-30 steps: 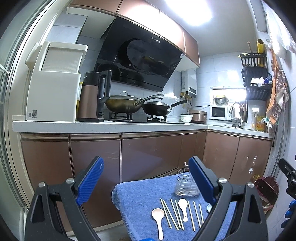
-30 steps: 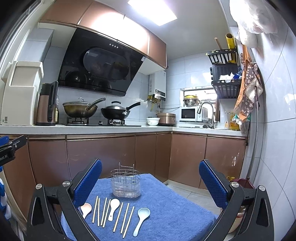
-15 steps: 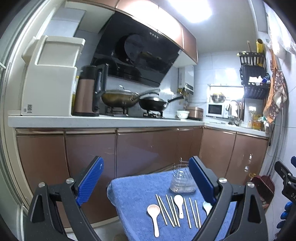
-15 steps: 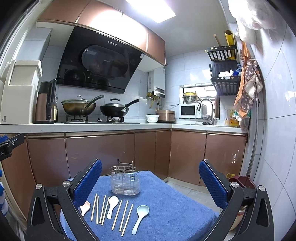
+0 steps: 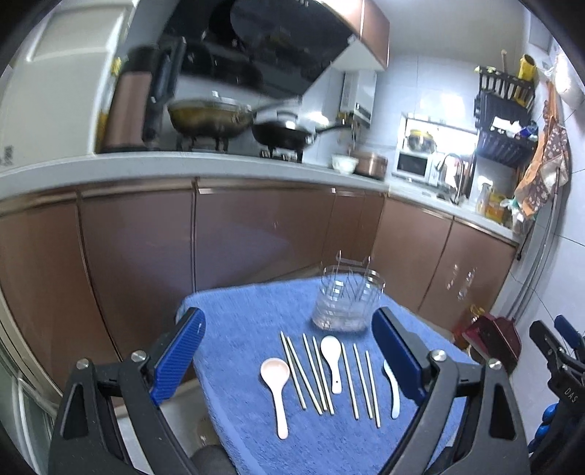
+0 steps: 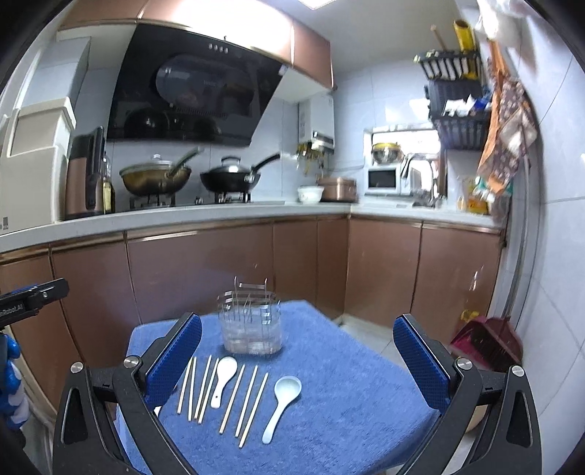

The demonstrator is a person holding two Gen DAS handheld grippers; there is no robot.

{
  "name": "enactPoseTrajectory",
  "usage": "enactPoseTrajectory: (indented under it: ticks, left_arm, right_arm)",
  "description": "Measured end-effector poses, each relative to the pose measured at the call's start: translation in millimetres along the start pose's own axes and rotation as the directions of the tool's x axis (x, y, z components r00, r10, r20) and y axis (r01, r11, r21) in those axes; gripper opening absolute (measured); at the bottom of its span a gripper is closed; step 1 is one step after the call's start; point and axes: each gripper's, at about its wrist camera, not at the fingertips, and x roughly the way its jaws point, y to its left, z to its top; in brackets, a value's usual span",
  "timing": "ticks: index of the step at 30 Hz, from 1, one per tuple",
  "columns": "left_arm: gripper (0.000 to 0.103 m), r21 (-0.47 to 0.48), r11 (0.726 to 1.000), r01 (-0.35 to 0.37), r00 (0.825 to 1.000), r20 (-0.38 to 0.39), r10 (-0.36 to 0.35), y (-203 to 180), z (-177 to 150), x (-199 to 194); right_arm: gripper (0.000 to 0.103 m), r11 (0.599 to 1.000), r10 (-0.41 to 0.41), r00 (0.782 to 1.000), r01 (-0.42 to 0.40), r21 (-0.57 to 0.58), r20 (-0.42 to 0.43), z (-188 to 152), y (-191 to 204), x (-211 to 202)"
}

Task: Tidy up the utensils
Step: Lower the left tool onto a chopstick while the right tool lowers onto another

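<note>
A small table covered by a blue towel [image 6: 329,394] carries everything. A wire utensil holder [image 6: 251,325] stands at twelve o'clock. Chopsticks [image 6: 248,398] and three spoons [image 6: 282,405] lie in a row at six.

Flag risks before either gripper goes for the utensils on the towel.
1. Chopsticks lie close together, parallel; a pinch may catch two or nudge neighbours.
2. The white spoon lies between chopsticks, so open fingers could scatter them.
3. The holder looks light and stands on soft towel; dropping utensils in off-centre might tip it.

white tiled walls [image 6: 365,91], brown cabinets [image 6: 201,270], ceiling light [image 6: 252,14]
</note>
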Motion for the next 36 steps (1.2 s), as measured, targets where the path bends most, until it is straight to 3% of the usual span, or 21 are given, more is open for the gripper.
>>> enactPoseTrajectory:
  ticks: [6, 9, 11, 13, 15, 19, 21, 24, 25, 28, 36]
  left_arm:
    - [0.091, -0.043, 0.999, 0.014, 0.991, -0.133, -0.019, 8.9, -1.0, 53.6]
    - [0.089, -0.038, 0.999, 0.009, 0.982, -0.188, -0.016, 7.9, -1.9, 80.3]
    - [0.087, -0.035, 0.999, 0.013, 0.974, -0.226, -0.021, 9.4, -2.2, 98.2]
    - [0.080, -0.038, 0.999, 0.025, 0.962, -0.271, -0.034, 9.7, -2.3, 116.7]
    - [0.067, -0.044, 0.999, 0.031, 0.946, -0.321, -0.044, 10.3, -3.2, 137.5]
    - [0.049, -0.071, 0.997, 0.037, 0.892, -0.448, -0.065, 17.5, -9.6, 189.0]
    - [0.042, -0.097, 0.995, 0.037, 0.854, -0.513, -0.082, 23.0, -14.8, 215.8]
    - [0.033, -0.113, 0.993, 0.031, 0.798, -0.595, -0.092, 28.9, -20.3, 249.9]
    - [0.032, -0.120, 0.992, 0.035, 0.772, -0.627, -0.103, 31.0, -23.0, 264.0]
    - [0.028, -0.147, 0.989, 0.021, 0.716, -0.688, -0.117, 37.8, -28.6, 293.9]
    - [0.022, -0.157, 0.988, -0.010, 0.611, -0.783, -0.118, 40.6, -47.2, 345.7]
  right_arm:
    - [0.101, 0.998, 0.065, 0.992, -0.062, 0.031, -0.104, -10.8, -4.3, 37.8]
    - [0.088, 0.994, 0.109, 0.979, -0.103, 0.045, -0.174, -18.3, -4.8, 62.6]
    - [0.071, 0.990, 0.142, 0.965, -0.133, 0.055, -0.220, -24.3, -4.0, 78.9]
    - [0.059, 0.980, 0.198, 0.936, -0.181, 0.085, -0.292, -32.5, -3.7, 102.7]
    - [0.050, 0.967, 0.252, 0.905, -0.221, 0.128, -0.343, -38.6, -4.3, 123.2]
    - [0.038, 0.948, 0.316, 0.844, -0.259, 0.186, -0.433, -52.4, -2.4, 161.8]
    - [0.033, 0.926, 0.373, 0.796, -0.289, 0.242, -0.476, -58.3, -1.6, 183.8]
    - [0.028, 0.930, 0.366, 0.765, -0.286, 0.229, -0.530, -58.0, 3.1, 209.3]
    - [0.026, 0.929, 0.370, 0.750, -0.289, 0.232, -0.548, -58.2, 4.4, 217.8]
    - [0.025, 0.925, 0.381, 0.705, -0.294, 0.242, -0.598, -57.9, 8.2, 243.6]
    - [0.025, 0.935, 0.346, 0.619, -0.287, 0.207, -0.705, -76.1, 21.4, 300.0]
